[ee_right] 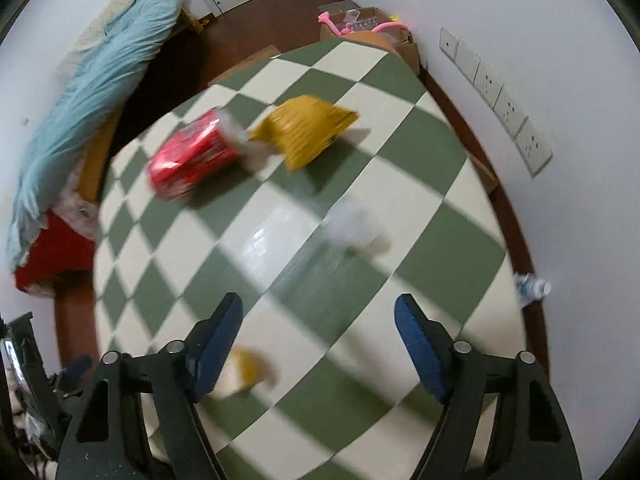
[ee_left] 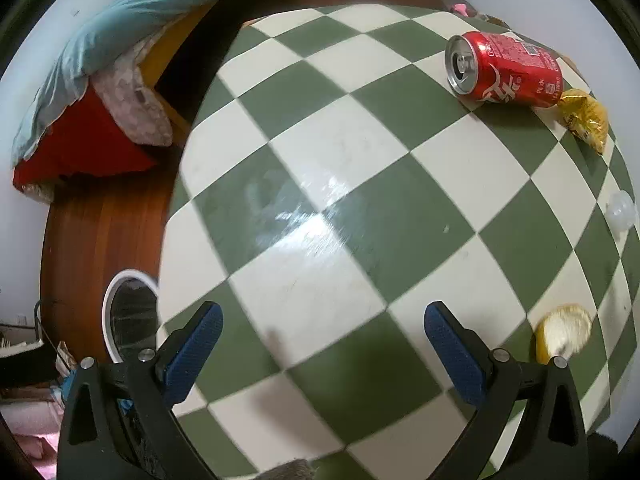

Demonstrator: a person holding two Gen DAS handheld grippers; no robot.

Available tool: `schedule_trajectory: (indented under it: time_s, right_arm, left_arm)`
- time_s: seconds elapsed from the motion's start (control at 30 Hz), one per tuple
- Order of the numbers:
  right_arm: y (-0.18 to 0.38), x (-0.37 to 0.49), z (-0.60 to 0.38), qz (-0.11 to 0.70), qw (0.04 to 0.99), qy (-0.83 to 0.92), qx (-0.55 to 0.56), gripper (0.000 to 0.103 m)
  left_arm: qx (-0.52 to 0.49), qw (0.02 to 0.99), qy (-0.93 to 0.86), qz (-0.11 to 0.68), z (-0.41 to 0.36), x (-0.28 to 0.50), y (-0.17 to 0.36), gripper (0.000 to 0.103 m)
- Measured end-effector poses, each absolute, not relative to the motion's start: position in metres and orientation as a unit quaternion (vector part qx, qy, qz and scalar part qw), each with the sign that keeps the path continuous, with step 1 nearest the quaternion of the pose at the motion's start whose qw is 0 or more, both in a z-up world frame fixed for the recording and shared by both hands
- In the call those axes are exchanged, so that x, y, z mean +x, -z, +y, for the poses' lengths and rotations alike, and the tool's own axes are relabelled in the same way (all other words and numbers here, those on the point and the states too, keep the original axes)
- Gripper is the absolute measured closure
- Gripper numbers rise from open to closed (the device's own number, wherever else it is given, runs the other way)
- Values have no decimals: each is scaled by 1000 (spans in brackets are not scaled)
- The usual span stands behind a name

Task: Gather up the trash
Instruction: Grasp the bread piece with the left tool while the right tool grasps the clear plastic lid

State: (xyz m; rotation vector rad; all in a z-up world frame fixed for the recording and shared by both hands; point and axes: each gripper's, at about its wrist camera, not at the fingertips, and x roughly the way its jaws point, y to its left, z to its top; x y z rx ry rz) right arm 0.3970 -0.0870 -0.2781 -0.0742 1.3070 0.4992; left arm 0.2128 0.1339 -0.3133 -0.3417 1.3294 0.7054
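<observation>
Table (ee_left: 320, 184) centre open; can (ee_left: 506, 68), wrapper (ee_left: 586, 118), peel (ee_left: 564, 332) crowd right edge.

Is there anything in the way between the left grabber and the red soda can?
Nothing visible is. The left gripper is open and holds nothing. Only bare checkered table lies between it and the red can, which lies on its side. The yellow wrapper sits at the can's far end, the lemon piece off to the right.

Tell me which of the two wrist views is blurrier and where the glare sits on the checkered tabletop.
Right wrist view: heavy motion blur, smearing the red can, yellow wrapper and checkered tabletop. Left wrist view: mostly sharp, the can lettering readable, slight blur near the peel. Glare: a bright streak mid-table in both views; fisheye bends the squares.
</observation>
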Motion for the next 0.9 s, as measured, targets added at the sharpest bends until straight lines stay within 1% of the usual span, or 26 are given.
schedule_trajectory:
  time_s: [0.17, 0.23, 0.27, 0.3, 0.47, 0.67, 0.8, 0.9]
  right_arm:
    - [310, 433, -70, 605, 761, -228, -57, 26]
    - [322, 443, -64, 609, 756, -230, -64, 34]
    - [328, 446, -61, 613, 752, -231, -66, 47]
    - [335, 449, -58, 617, 749, -233, -68, 57]
    - [338, 444, -69, 613, 748, -247, -53, 57]
    - [323, 400, -112, 620, 743, -247, -52, 57]
    - [329, 375, -145, 634, 737, -229, -38, 57]
    - [335, 365, -162, 641, 736, -218, -24, 57]
  left_arm:
    - [-137, 707, -331, 610, 139, 227, 324, 0]
    - [-131, 706, -336, 610, 140, 229, 326, 0]
    - [-129, 706, -337, 610, 139, 230, 326, 0]
    - [-124, 708, -337, 608, 137, 230, 325, 0]
    - [-86, 722, -326, 604, 115, 232, 320, 0]
    - [-103, 765, -233, 591, 52, 234, 302, 0]
    - [-80, 768, -179, 610, 14, 256, 314, 1]
    - [-87, 767, -160, 615, 4, 268, 325, 1]
